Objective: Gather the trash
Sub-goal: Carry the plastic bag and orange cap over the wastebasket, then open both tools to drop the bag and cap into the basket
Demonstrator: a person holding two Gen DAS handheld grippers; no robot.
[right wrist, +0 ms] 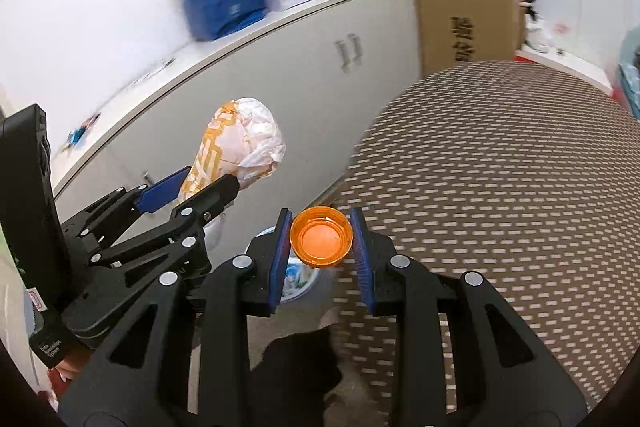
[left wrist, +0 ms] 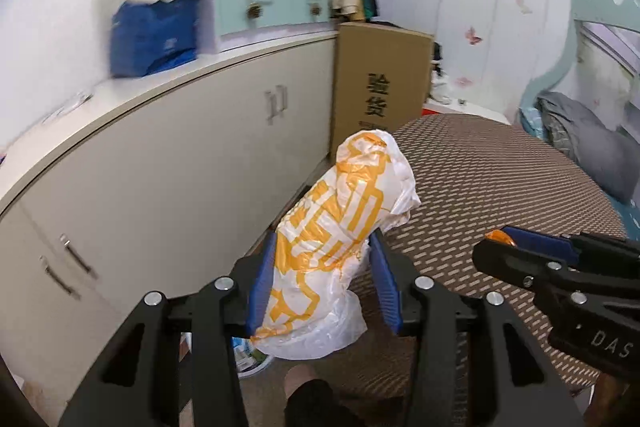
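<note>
The left gripper (left wrist: 324,279) pinched a white-and-orange plastic bag (left wrist: 340,227) between its half-spread blue pads, while the right gripper (right wrist: 322,247) clamped an orange bottle cap (right wrist: 321,242). Both hung above a brown dotted mat (right wrist: 500,187), beside long white cabinets (left wrist: 160,167) and a cardboard box (left wrist: 376,83).

A: Both views are bright and evenly lit, soft indoor light with no hard glare; the white wall (left wrist: 52,27) at the upper left nearly washes out.

B: Blur?

A: Yes. The blue bag (left wrist: 154,37) in the upper left of each frame is smeared by motion, while the crumpled bag (left wrist: 336,227) and the orange cap (right wrist: 321,242) near the center stay sharp.

B: Distortion?

A: Strong fisheye. The cabinet (right wrist: 256,83) edge bows into a curve, and the 4 corners go black. Faint shadows sit at the bottom center.
</note>
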